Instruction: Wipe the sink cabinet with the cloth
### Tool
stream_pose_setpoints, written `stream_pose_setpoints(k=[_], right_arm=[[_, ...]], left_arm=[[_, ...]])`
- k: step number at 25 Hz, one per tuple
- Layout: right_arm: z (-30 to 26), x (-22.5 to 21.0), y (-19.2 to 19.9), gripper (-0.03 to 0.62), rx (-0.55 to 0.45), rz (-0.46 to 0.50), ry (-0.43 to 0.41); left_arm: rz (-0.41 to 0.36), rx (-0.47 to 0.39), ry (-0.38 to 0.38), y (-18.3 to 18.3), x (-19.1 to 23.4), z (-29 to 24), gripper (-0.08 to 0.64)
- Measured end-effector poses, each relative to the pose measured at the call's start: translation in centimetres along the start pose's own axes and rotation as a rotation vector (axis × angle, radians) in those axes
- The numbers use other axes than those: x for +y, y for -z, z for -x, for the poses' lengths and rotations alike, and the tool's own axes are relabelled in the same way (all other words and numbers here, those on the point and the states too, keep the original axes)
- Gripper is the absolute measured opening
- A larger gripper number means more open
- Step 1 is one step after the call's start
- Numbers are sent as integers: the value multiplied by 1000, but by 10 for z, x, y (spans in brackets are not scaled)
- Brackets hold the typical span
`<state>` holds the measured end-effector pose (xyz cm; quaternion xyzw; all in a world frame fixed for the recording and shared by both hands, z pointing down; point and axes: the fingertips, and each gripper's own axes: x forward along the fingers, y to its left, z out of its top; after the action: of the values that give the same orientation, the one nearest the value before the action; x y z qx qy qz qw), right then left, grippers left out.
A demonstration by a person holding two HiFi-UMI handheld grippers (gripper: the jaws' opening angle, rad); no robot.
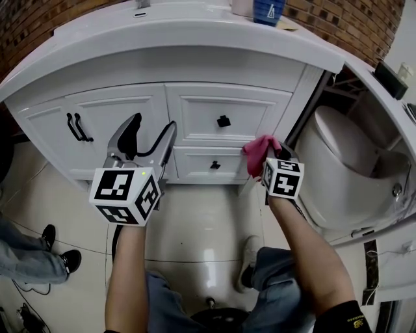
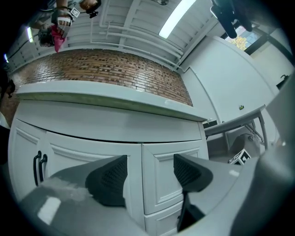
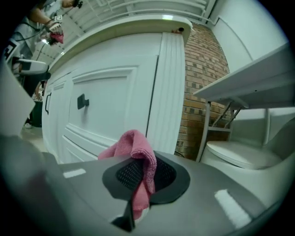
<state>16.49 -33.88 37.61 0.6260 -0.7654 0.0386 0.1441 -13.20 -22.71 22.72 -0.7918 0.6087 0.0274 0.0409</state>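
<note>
The white sink cabinet [image 1: 195,110] fills the upper head view, with doors at left and two drawers at right. A pink cloth [image 1: 260,151] is pinched in my right gripper [image 1: 270,156], close to the right end of the lower drawer [image 1: 208,162]. In the right gripper view the pink cloth [image 3: 137,166] hangs out between the shut jaws, with the cabinet front [image 3: 106,101] just ahead. My left gripper [image 1: 148,140] is open and empty, held before the cabinet's middle. Its fingers [image 2: 108,177] frame the drawer panel [image 2: 168,177] in the left gripper view.
A white toilet [image 1: 344,169] stands right of the cabinet, and a brick wall [image 3: 203,78] shows beside it. A blue container [image 1: 268,11] sits on the countertop. Black handles [image 1: 79,127] mark the left doors. Another person's shoe [image 1: 68,260] and leg are at lower left on the tiled floor.
</note>
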Motion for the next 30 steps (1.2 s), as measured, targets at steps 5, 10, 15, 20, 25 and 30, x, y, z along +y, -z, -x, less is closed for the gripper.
stream_pose_setpoints(k=[5,10,15,20,25,30], right_arm=[[-4,41,11,26,25,93,-90],[-9,168,18,26,-13,326,-361],[-9,263,8,26,-68,361,-498],[-19,285,0,26,-32,193,-466],[-18,269,5,26,-32,254,-459],[-18,204,19,26,27,204,-368]], left_arm=[[-1,5,-16,0,8,2,319],[19,-7,-35,-2,17,7,319],[7,4,-55,0,22,10,319],[13,-6,-73,-5,30,14,318],[4,8,-62,-2,26,9,318],[12,3,-40,-2,13,2,318]])
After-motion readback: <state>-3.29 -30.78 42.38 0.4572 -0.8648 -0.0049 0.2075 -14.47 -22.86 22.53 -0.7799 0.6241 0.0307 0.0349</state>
